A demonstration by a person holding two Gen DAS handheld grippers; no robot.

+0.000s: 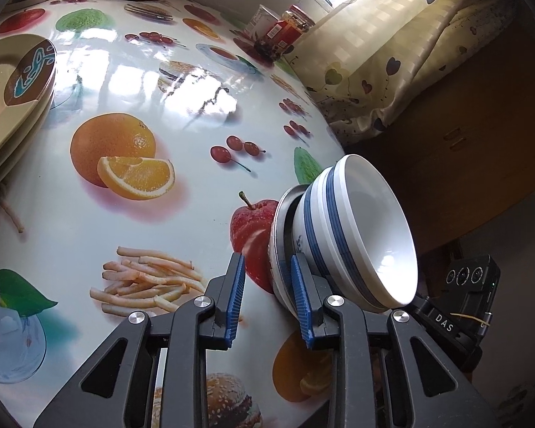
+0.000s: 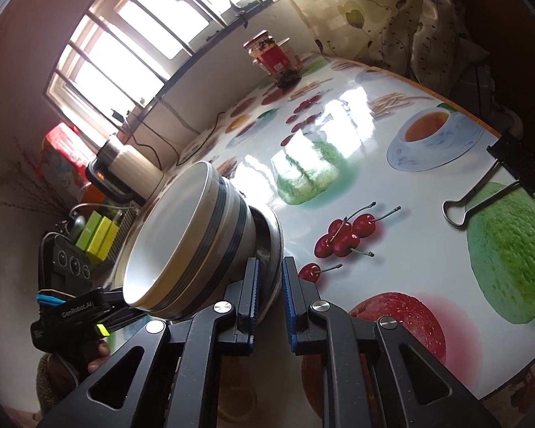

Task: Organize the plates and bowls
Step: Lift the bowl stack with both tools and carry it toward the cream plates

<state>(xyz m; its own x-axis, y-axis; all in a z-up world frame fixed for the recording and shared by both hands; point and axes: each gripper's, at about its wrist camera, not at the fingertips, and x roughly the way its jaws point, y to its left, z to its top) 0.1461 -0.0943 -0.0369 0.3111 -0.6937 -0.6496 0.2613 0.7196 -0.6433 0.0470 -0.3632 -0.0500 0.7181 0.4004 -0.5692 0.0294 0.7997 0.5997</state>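
Daylight pours through a barred window (image 2: 132, 35) onto the glossy fruit-print worktop (image 1: 132, 107) — a heart-patterned curtain (image 1: 392, 53) hangs beyond its far edge.

Fruit-print table (image 1: 132, 82), plates (image 1: 14, 82), jar (image 1: 285, 32), binder clip (image 2: 488, 182)

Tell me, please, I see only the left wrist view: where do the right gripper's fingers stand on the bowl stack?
Observer: The right gripper straddles the rim of the metal plate under the striped bowls. Whether it pinches the rim, I cannot tell.
Operator: Is anything on the table on that side?
Observer: Yes, a black binder clip is clamped on the edge of the table.
Operator: And beyond the bowls?
Observer: Two yellow-green boxes stand there.
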